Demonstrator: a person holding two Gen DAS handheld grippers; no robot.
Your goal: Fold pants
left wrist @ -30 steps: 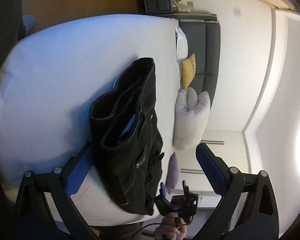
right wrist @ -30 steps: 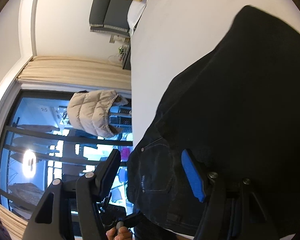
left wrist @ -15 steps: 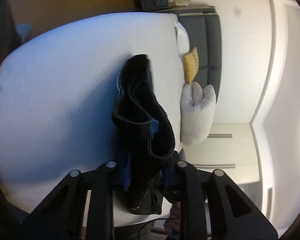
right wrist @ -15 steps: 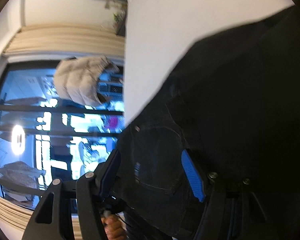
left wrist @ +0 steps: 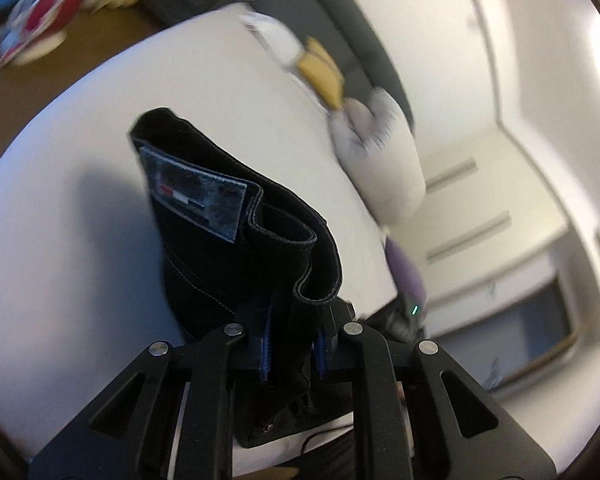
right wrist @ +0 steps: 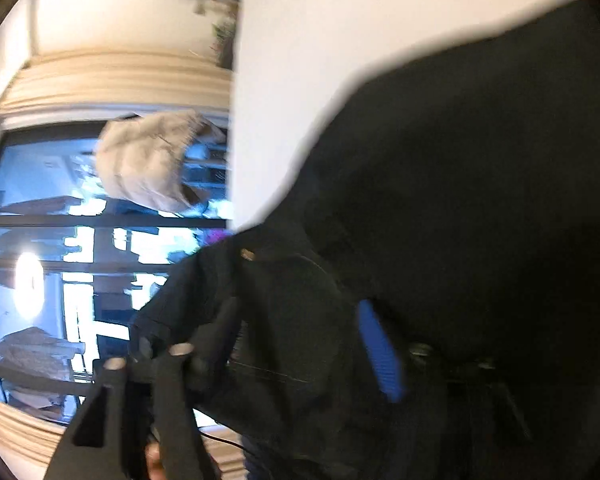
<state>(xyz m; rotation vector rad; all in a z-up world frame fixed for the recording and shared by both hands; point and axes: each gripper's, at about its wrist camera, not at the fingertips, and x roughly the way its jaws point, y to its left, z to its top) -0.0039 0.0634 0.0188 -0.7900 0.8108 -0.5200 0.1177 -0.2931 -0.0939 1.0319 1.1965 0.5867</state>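
The black denim pants [left wrist: 236,248] are stiff, with pale topstitching and a worn blue-grey leather patch [left wrist: 198,200] at the waistband. The left gripper [left wrist: 290,346] is closing, its blue ribbed pads pinching a bunched fold that rises ahead of the fingers above the smooth white bed [left wrist: 60,240]. Only the left wrist view shows the patch, a yellow cushion [left wrist: 322,74] and a grey pillow [left wrist: 384,160]. In the right wrist view, the right gripper [right wrist: 296,344] is opening, its fingers wide with dark cloth [right wrist: 460,200] between them; whether the pads press it, I cannot tell. Left of those fingers hangs a beige puffer jacket [right wrist: 148,160].
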